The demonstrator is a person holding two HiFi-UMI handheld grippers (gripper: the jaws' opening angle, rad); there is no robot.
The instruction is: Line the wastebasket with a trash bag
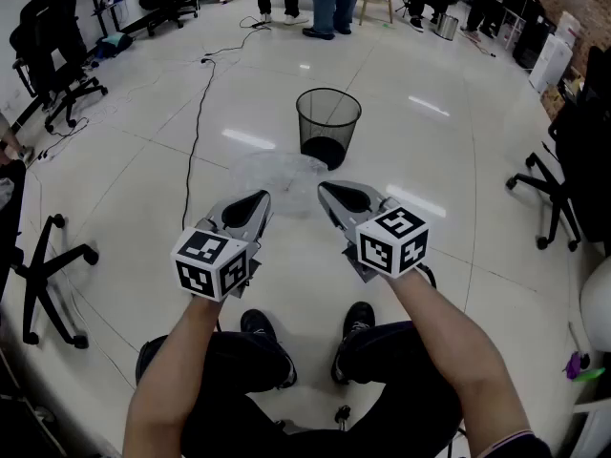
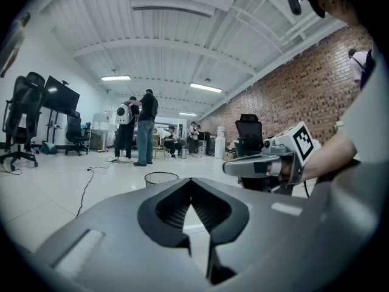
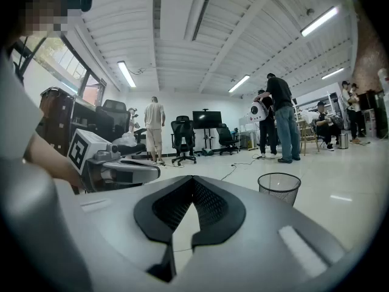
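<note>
A black mesh wastebasket point(image 1: 328, 128) stands upright on the glossy white floor ahead of me. It also shows small in the left gripper view point(image 2: 161, 178) and at the right of the right gripper view point(image 3: 279, 188). A crumpled clear trash bag point(image 1: 273, 174) lies flat on the floor just in front of it. My left gripper point(image 1: 259, 198) and right gripper point(image 1: 328, 190) hover side by side above the floor, short of the bag, both pointing toward the basket. Each is shut with nothing between its jaws. In each gripper view the other gripper point(image 2: 261, 163) point(image 3: 121, 170) hangs alongside.
A black cable point(image 1: 199, 113) runs across the floor left of the basket. Office chairs stand at the left point(image 1: 55, 267), the far left point(image 1: 57, 74) and the right point(image 1: 558, 184). Several people stand at the far end point(image 1: 329, 3). My knees and shoes point(image 1: 358, 322) are below the grippers.
</note>
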